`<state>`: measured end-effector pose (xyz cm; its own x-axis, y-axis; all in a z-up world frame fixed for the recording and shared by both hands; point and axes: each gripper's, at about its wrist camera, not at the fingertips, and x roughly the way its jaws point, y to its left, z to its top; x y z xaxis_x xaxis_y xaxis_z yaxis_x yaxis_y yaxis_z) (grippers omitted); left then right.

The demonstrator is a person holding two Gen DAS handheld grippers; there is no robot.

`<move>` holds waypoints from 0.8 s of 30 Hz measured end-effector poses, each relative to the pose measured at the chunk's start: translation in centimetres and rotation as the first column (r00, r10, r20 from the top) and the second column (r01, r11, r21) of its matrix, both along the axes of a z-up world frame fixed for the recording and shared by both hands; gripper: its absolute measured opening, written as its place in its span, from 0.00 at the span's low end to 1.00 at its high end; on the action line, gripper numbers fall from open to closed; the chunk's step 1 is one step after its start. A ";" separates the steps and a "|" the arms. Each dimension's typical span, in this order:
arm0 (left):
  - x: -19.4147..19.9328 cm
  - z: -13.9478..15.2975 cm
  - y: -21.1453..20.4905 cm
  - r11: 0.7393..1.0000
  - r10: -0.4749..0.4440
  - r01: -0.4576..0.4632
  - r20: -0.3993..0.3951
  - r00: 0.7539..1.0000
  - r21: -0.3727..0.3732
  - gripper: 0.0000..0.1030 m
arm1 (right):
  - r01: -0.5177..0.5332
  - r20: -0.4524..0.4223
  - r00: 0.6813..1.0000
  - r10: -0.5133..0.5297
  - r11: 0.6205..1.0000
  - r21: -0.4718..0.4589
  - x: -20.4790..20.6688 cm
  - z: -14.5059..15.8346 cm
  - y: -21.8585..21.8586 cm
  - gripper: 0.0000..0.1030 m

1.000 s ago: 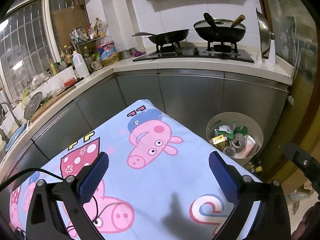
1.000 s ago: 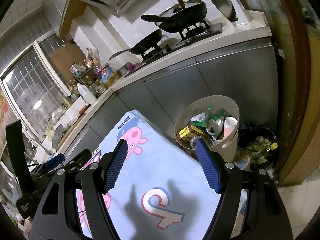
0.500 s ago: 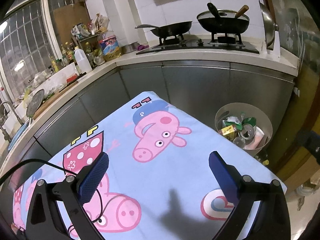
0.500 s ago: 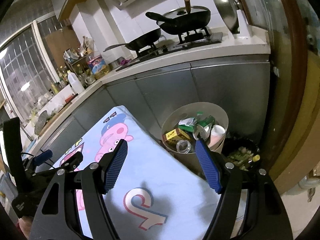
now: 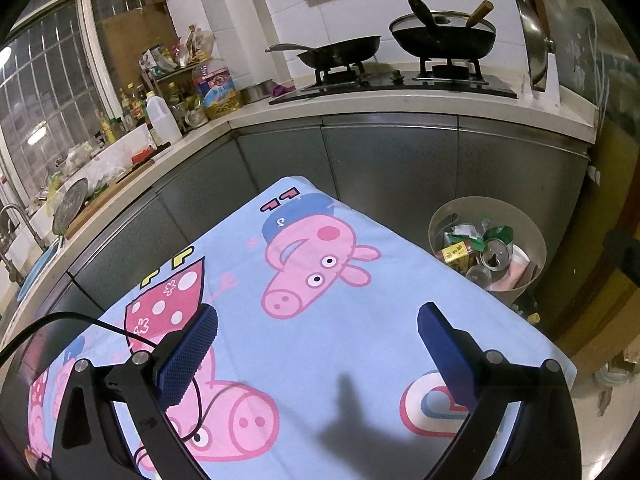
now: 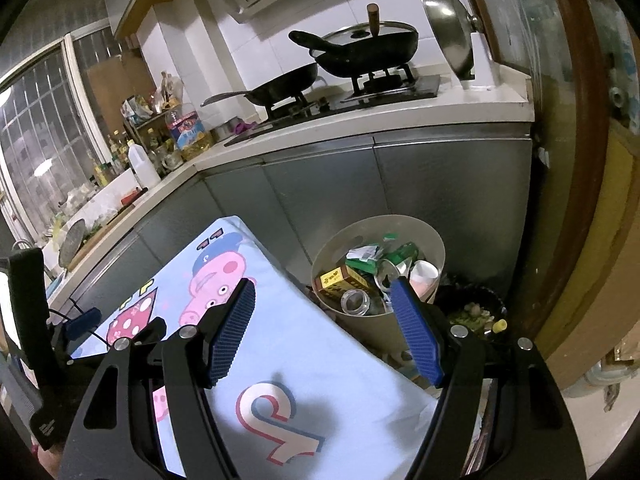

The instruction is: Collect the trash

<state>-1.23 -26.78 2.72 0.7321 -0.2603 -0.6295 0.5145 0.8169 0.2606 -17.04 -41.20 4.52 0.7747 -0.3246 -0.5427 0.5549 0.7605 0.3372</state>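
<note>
Both grippers, left (image 5: pixel 318 344) and right (image 6: pixel 324 330), hang with jaws spread wide and nothing between them above the cartoon-print tablecloth (image 5: pixel 360 344), which shows no trash. The collected trash sits in the round bin (image 6: pixel 434 246) on the floor just past the table's far right corner, so the sensible move is probably to scan the cloth before withdrawing. The bin stands upright, mouth upward; a yellow carton (image 6: pixel 340 282) lies on its side inside, long axis roughly left-right.

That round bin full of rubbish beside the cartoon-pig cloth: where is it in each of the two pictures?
Left wrist view: the trash bin sits right of centre, on the floor past the tablecloth's right edge.
Right wrist view: the trash bin is at centre, partly behind the right gripper.
Shared landmark: the lidded wok on the stove, above the bin.
</note>
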 end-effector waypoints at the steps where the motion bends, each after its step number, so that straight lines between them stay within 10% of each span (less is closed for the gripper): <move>1: 0.0 0.0 0.0 1.000 0.001 -0.001 0.000 1.000 0.000 0.97 | 0.002 0.000 1.000 -0.002 1.000 -0.002 0.0 0.0 0.1 0.68; 24: 0.2 -0.4 0.5 1.000 0.008 -0.008 0.003 1.000 0.001 0.97 | 0.006 -0.016 1.000 -0.006 1.000 -0.013 0.6 -0.2 0.5 0.68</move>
<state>-1.00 -26.29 2.34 0.7358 -0.2538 -0.6278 0.5073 0.8208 0.2627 -16.40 -40.71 4.28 0.7636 -0.3366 -0.5510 0.5651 0.7611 0.3183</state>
